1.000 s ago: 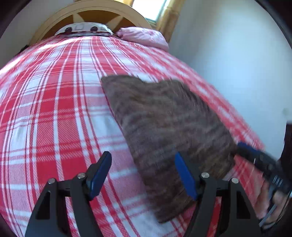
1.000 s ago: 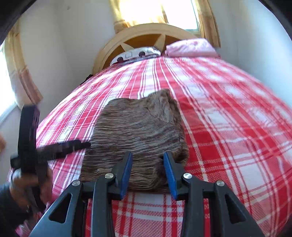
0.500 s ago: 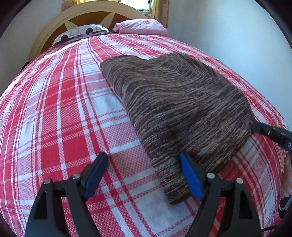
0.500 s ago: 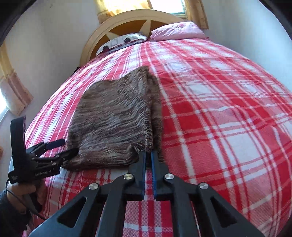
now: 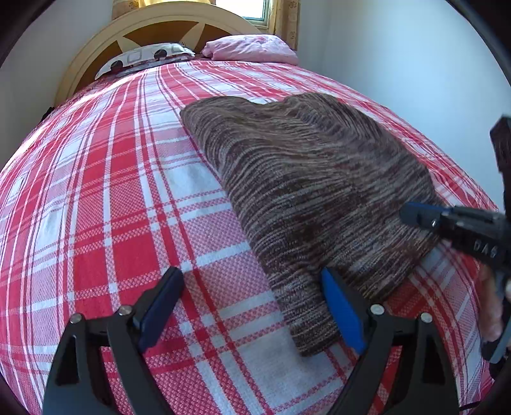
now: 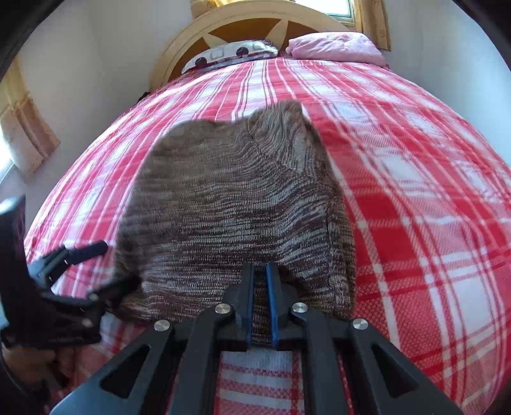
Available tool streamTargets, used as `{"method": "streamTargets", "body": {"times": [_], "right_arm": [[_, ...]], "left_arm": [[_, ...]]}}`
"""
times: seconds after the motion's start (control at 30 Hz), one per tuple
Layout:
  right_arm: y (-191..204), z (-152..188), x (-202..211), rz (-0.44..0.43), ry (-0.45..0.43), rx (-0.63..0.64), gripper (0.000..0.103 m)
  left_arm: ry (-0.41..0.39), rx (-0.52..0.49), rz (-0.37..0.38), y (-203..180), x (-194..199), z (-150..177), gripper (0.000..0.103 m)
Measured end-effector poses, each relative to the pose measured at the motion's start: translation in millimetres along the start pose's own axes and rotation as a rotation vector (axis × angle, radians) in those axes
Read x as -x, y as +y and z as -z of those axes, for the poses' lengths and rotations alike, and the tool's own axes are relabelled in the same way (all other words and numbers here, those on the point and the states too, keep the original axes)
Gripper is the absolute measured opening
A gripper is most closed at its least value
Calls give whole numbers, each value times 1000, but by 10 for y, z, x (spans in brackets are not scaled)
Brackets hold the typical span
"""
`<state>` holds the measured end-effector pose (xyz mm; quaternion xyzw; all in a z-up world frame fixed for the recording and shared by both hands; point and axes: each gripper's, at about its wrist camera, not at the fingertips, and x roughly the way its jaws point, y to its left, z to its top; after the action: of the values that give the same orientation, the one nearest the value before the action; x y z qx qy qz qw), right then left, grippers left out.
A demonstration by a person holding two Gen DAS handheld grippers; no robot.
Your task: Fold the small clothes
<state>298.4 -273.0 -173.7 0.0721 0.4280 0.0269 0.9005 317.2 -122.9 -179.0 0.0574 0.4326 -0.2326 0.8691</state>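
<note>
A: On the near part of the bedspread (image 5: 95, 198), toward its right edge, our left wrist view shows the brown knit garment (image 5: 306, 178) lying flat. Its long axis runs from the foot of the bed up toward the headboard (image 5: 153, 28), with a narrow end poking out near us.

B: And our left gripper (image 5: 252, 306)?

A: Its jaws are spread wide and opening further. The narrow near end of the knit lies between them, against the right pad, but nothing presses on it. Our right gripper (image 5: 412, 215) comes in from the right edge, low on the garment's near right corner.

B: From the right wrist view, our right gripper (image 6: 260, 300) has its jaws almost together, and a fold of the knit's near hem shows in the slim gap, so we judge it pinched there. The picture is blurred, mind.

A: Where does the garment (image 6: 236, 204) point there?

B: Same way: lengthwise up the bedspread (image 6: 415, 191), far end peaked toward the pillows (image 6: 335, 48). Our left gripper (image 6: 86, 268) sits at the knit's near left corner, spread.

A: So how far are we?

B: The piece already looks doubled, with a lengthwise fold along its right side. We reckon one near corner is gripped and the other is not. Bringing the near end up to the far end is left.
</note>
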Motion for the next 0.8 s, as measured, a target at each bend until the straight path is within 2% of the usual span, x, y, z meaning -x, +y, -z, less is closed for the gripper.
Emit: {"method": "streamTargets", "body": {"times": [0.03, 0.2, 0.27, 0.3, 0.33, 0.43, 0.5, 0.57, 0.63, 0.7, 0.8], "right_arm": [[-21, 35, 33, -5, -20, 10, 8], [23, -2, 160, 31, 8, 40, 8], [139, -59, 239, 5, -10, 53, 19], [213, -137, 234, -18, -14, 78, 34], [306, -203, 235, -33, -17, 110, 45], [574, -422, 143, -123, -44, 185, 45], [722, -562, 11, -173, -30, 211, 45], [891, -649, -160, -158, -14, 255, 43], [1064, -641, -355, -155, 48, 306, 30], [1190, -592, -589, -116, 93, 354, 30], [1274, -578, -664, -120, 68, 375, 30]], "left_arm": [[-1, 0, -2, -3, 3, 2, 91], [2, 7, 7, 5, -2, -2, 93], [1, 11, 10, 8, 1, 0, 93], [0, 12, 11, 9, 3, 1, 94], [0, 14, 13, 13, 6, 4, 94], [0, 21, 19, 22, 19, 22, 94], [-1, 26, 22, 32, 33, 37, 94], [-3, 32, 22, 38, 50, 53, 94], [-4, 37, 25, 46, 54, 56, 94], [-4, 44, 28, 63, 53, 54, 94], [-7, 57, 35, 85, 56, 53, 94]]}}
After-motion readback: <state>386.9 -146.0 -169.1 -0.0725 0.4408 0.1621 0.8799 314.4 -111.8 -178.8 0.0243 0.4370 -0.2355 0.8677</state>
